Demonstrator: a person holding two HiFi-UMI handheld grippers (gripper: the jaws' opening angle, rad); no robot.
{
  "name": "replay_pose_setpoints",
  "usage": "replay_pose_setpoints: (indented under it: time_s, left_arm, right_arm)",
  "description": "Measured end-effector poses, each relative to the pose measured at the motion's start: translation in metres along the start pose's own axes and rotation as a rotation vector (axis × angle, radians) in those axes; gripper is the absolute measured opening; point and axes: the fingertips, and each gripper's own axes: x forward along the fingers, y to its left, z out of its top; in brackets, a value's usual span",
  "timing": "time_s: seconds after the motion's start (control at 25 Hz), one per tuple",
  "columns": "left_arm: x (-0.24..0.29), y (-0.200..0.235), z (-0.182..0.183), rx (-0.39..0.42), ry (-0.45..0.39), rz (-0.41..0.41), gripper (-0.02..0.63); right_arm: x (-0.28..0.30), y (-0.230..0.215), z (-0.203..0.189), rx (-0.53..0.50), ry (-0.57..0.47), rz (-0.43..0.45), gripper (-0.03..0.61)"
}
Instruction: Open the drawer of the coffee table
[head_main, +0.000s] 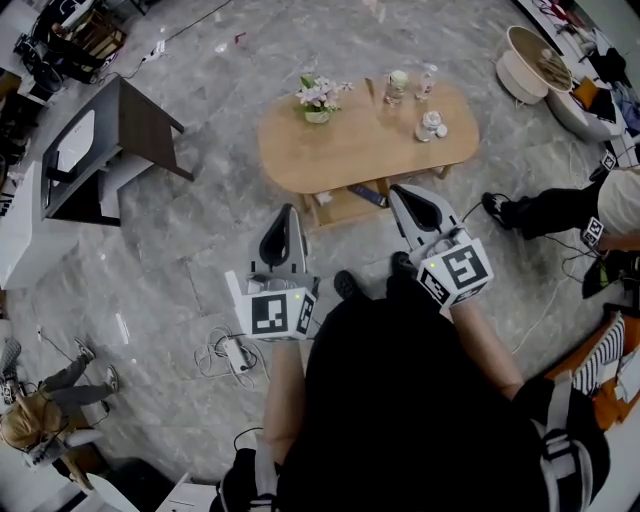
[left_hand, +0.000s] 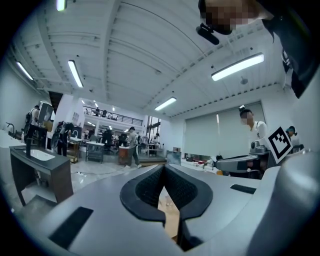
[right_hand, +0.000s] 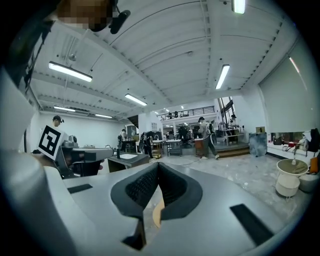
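The oval wooden coffee table (head_main: 365, 150) stands on the grey floor ahead of me, with a flower pot (head_main: 318, 98) and small bottles (head_main: 430, 125) on top. Below the top a lower shelf (head_main: 340, 208) shows; I cannot make out a drawer front. My left gripper (head_main: 288, 210) is held in the air short of the table's near edge, jaws shut with nothing between them. My right gripper (head_main: 402, 190) hovers beside it at the table's near right, also shut and holding nothing. In the left gripper view the left gripper (left_hand: 163, 167) points level across the room, as does the right gripper (right_hand: 158, 165) in the right gripper view.
A dark side table (head_main: 120, 140) stands to the left. A white round basket (head_main: 530, 62) sits at the far right. A power strip with cables (head_main: 235, 352) lies on the floor by my left side. Another person's legs (head_main: 540, 210) reach in from the right.
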Motion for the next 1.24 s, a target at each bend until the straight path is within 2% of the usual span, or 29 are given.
replay_pose_setpoints:
  time_s: [0.28, 1.24]
  left_arm:
    - [0.002, 0.004, -0.002, -0.017, 0.01, -0.006, 0.014]
    - [0.009, -0.006, -0.016, -0.017, 0.039, -0.036, 0.014]
  right_arm:
    - [-0.006, -0.018, 0.003, 0.059, 0.001, 0.006, 0.012]
    - [-0.014, -0.027, 0.001, 0.05, 0.003, -0.001, 0.012]
